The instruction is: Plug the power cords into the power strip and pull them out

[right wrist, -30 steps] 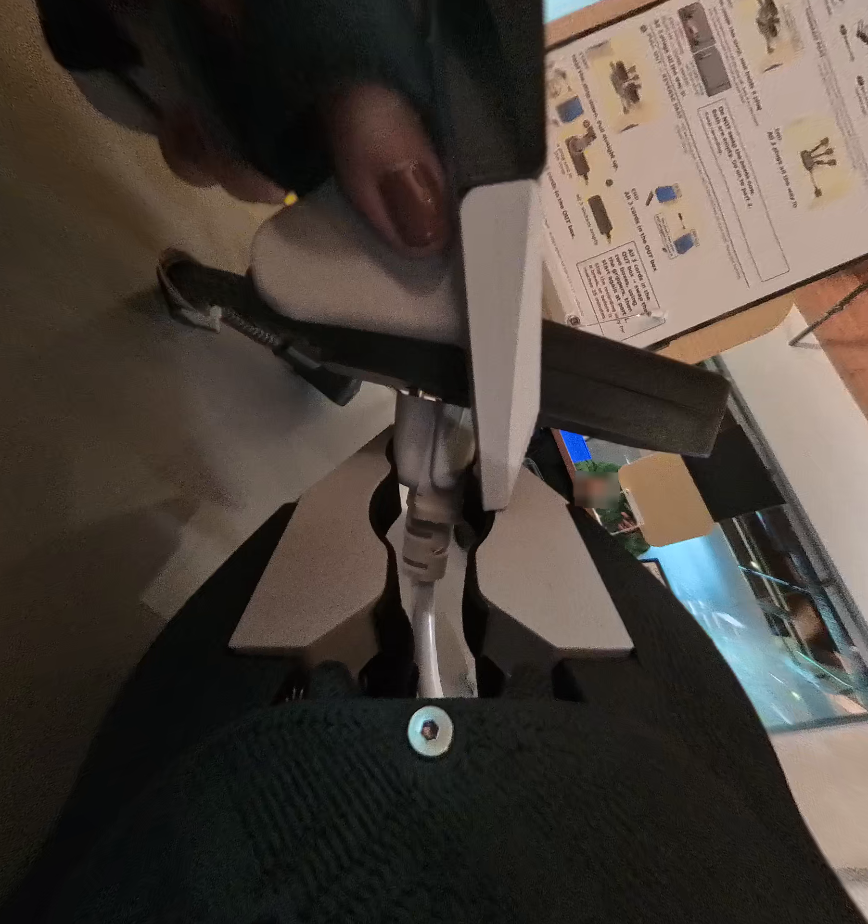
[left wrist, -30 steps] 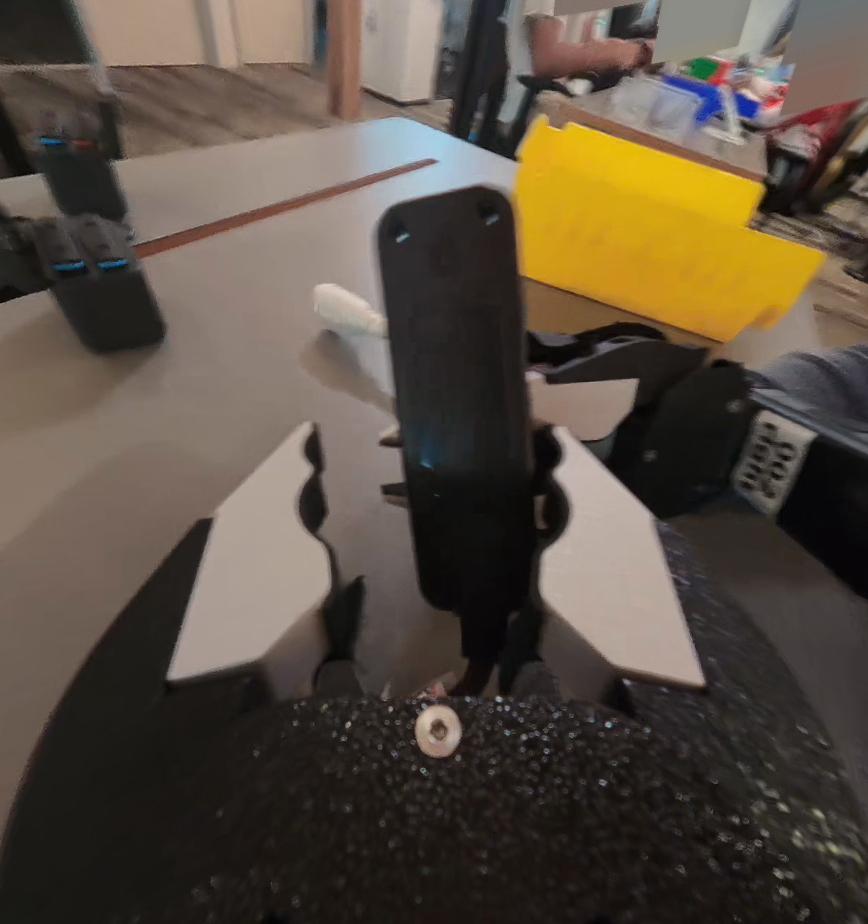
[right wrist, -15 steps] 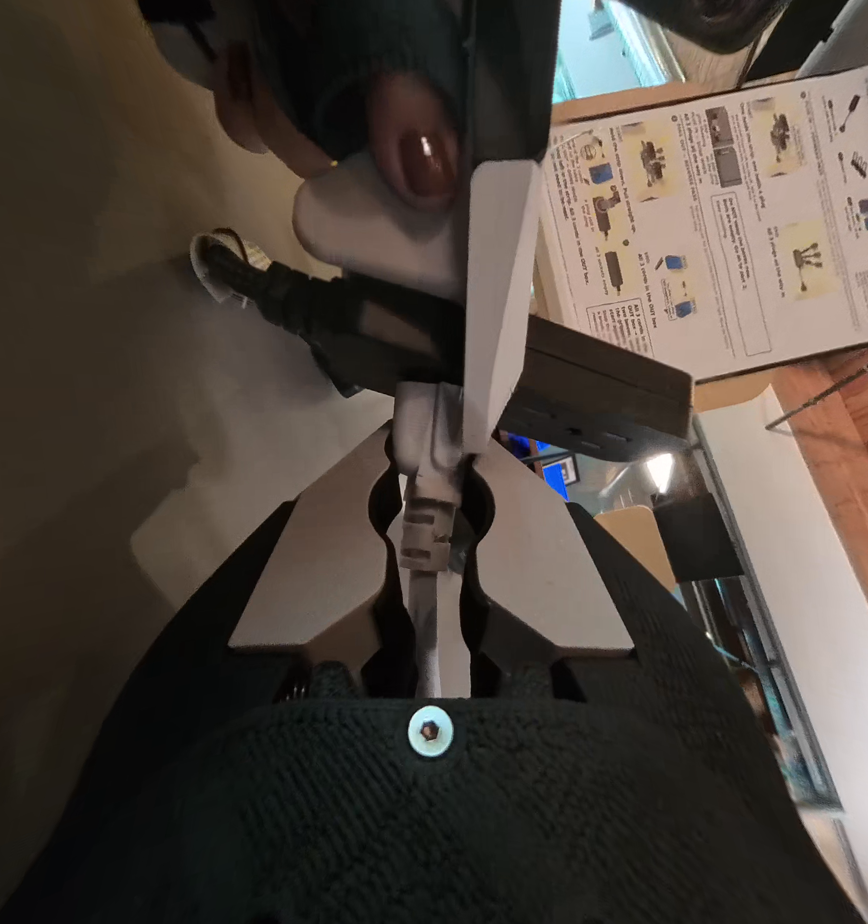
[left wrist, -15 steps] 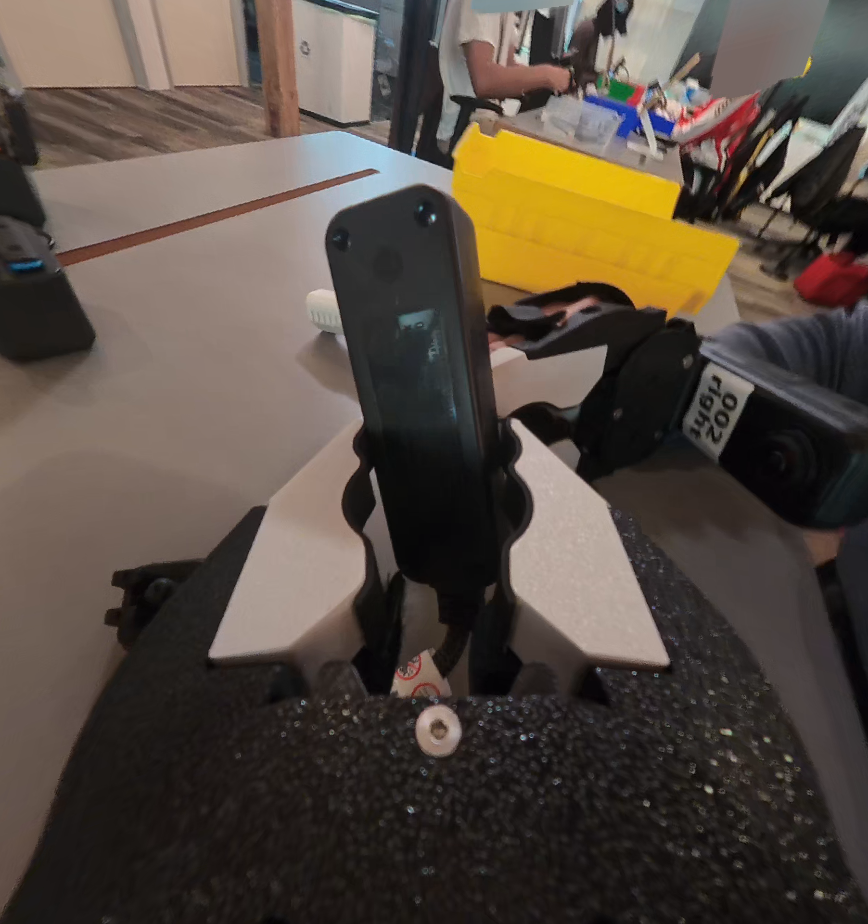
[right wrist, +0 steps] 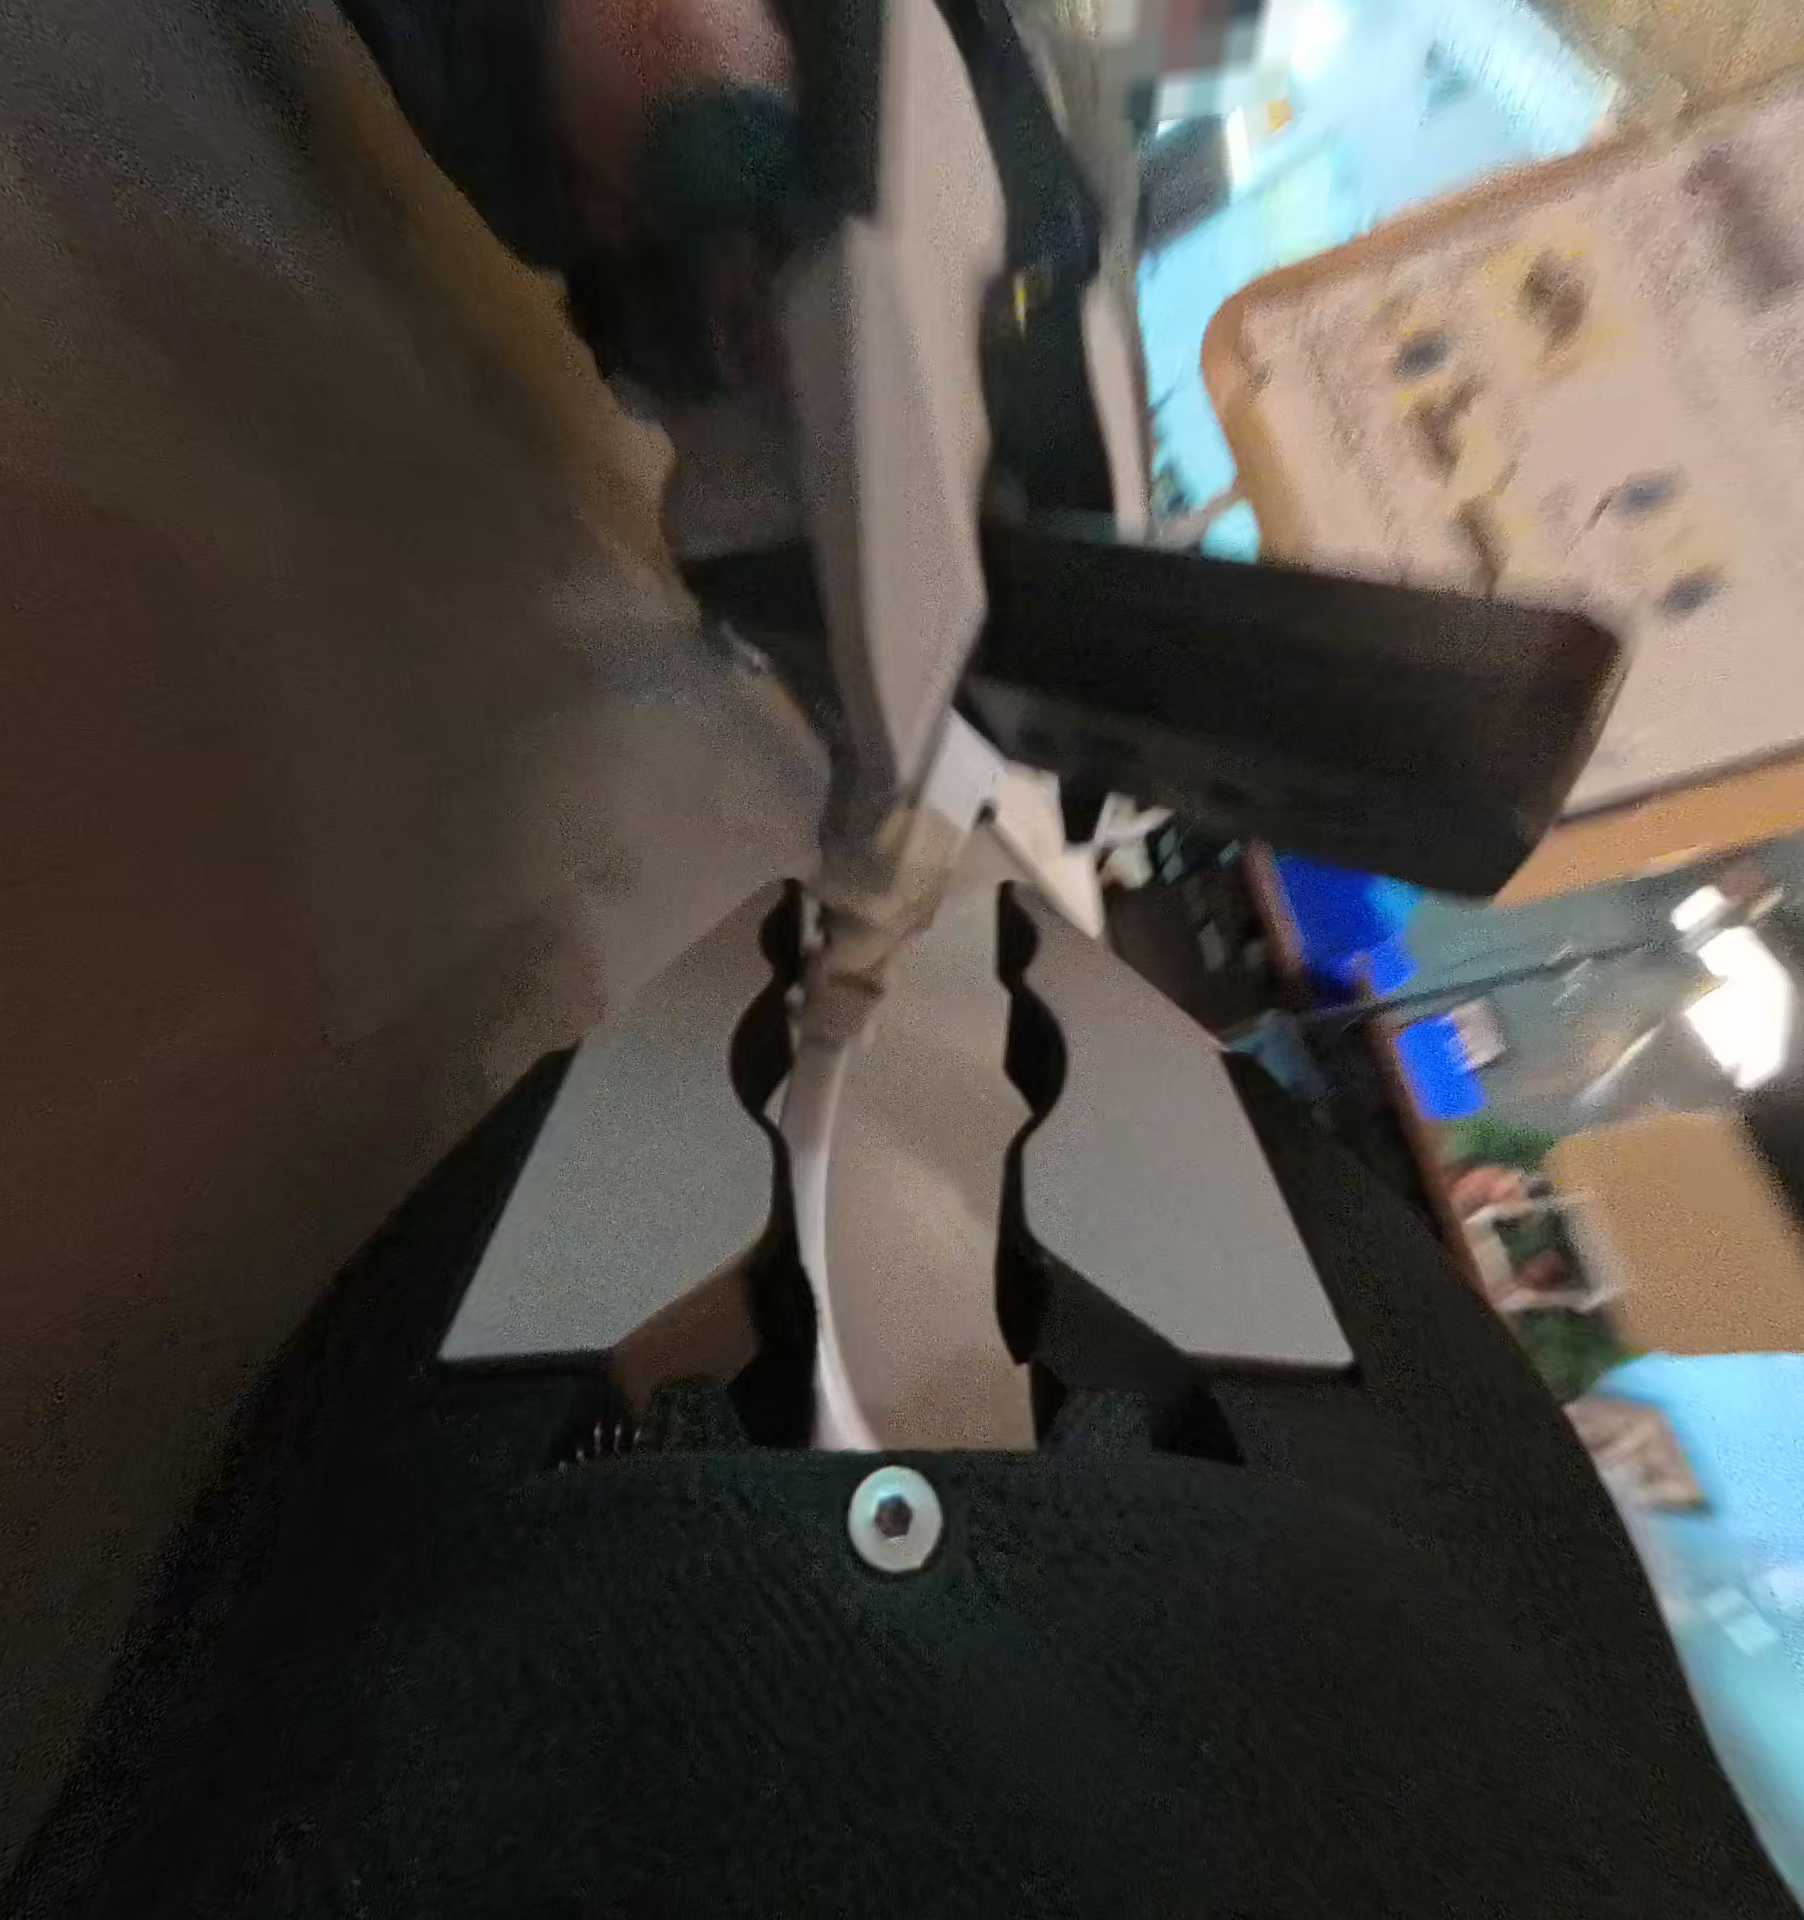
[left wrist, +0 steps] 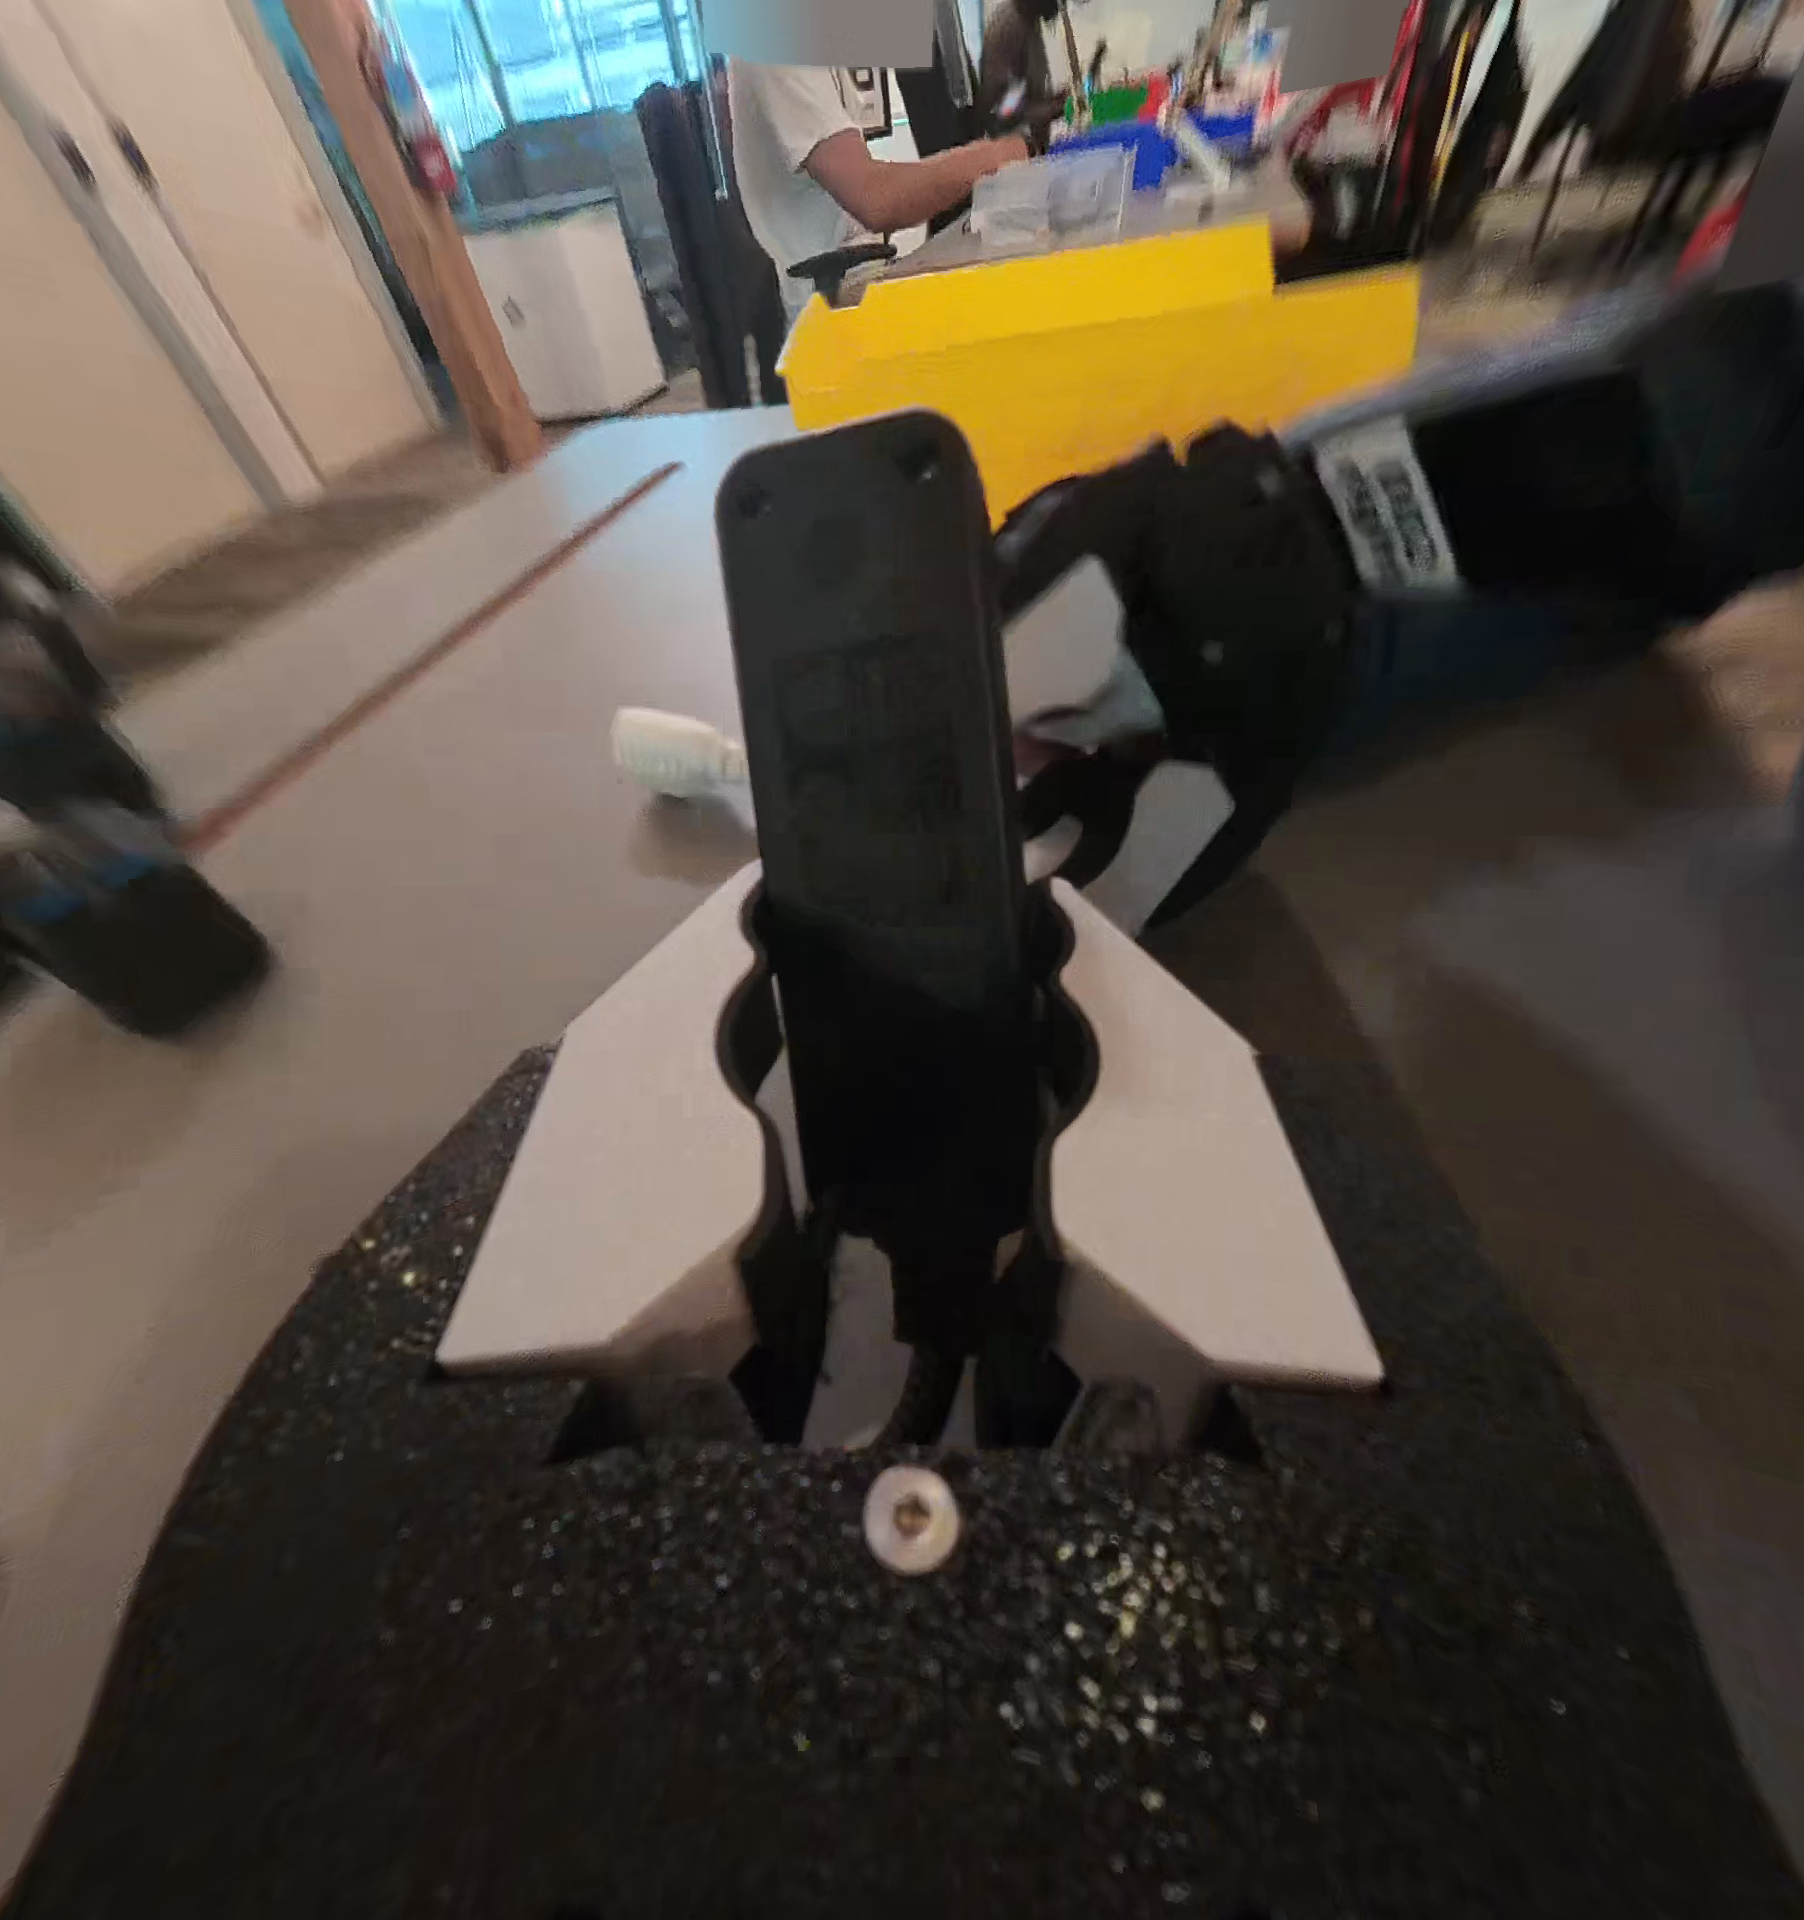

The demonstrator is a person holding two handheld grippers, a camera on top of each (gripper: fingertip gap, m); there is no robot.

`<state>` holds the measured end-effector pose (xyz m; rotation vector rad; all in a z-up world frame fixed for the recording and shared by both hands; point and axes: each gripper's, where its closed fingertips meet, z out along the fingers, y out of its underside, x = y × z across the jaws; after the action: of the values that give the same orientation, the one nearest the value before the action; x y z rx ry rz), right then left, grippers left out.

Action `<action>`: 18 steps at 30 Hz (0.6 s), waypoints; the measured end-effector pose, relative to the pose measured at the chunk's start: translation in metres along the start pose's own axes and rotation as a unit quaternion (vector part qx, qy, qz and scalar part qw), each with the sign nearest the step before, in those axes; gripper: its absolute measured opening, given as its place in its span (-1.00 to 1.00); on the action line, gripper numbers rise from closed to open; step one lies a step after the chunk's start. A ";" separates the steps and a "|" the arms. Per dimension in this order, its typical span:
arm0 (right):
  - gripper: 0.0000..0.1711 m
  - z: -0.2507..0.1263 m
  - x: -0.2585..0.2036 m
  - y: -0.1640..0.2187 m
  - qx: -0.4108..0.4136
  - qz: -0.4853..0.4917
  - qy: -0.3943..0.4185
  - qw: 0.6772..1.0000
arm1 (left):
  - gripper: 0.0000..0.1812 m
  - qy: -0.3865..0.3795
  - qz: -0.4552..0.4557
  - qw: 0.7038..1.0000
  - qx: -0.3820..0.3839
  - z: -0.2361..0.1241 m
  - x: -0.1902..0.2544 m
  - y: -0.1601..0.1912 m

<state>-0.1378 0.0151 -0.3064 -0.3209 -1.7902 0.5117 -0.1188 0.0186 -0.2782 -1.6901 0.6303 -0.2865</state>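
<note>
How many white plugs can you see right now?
2. One white plug lies on the table beside the power strip; a second white plug sits in the open right claw. More may be hidden.

1. A long grey counter (left wrist: 441, 894) with a thin reddish-brown seam line (left wrist: 441, 644) running across its top.
2. A bright yellow plastic bin (left wrist: 1085, 343) at the counter's far edge.
3. Blurred black box-shaped devices with blue accents (left wrist: 98, 914) stand on the counter at the left.
4. A person in a white short-sleeved shirt (left wrist: 804, 135) stands behind the bin at a cluttered table.
5. A wooden post (left wrist: 410, 229) and cream wall panels (left wrist: 129, 312) behind.
6. A tan-backed printed instruction sheet (right wrist: 1563, 343), blurred, in the right wrist view.
</note>
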 end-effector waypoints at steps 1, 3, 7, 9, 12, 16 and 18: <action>-0.42 0.001 -0.004 0.008 -0.017 0.036 -0.019 0.999 | -0.49 -0.007 0.054 0.998 -0.008 -0.002 0.004 0.001; -0.39 0.000 -0.017 0.007 -0.006 0.116 -0.082 0.990 | -0.49 -0.014 0.128 0.992 -0.012 -0.004 0.012 0.002; -0.57 -0.005 -0.026 -0.019 0.061 0.159 -0.133 0.976 | -0.49 -0.008 0.225 0.974 -0.014 -0.002 0.029 0.003; -0.71 -0.007 -0.031 -0.026 0.077 0.137 -0.136 0.978 | -0.49 0.012 0.264 0.965 -0.006 0.001 0.046 0.002; -0.73 -0.007 -0.036 -0.026 0.068 0.099 -0.133 0.984 | -0.49 0.015 0.304 0.952 -0.025 0.002 0.054 0.006; -0.73 0.001 -0.035 -0.003 -0.020 -0.042 -0.078 0.996 | -0.42 0.008 0.293 0.954 -0.070 0.004 0.049 0.018; -0.73 0.003 -0.035 0.010 -0.058 -0.129 -0.054 0.988 | -0.19 -0.013 0.297 0.950 -0.098 0.008 0.045 0.021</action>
<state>-0.1316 0.0064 -0.3416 -0.1391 -1.9374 0.2469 -0.0832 -0.0017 -0.3070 -1.6005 1.1391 0.2366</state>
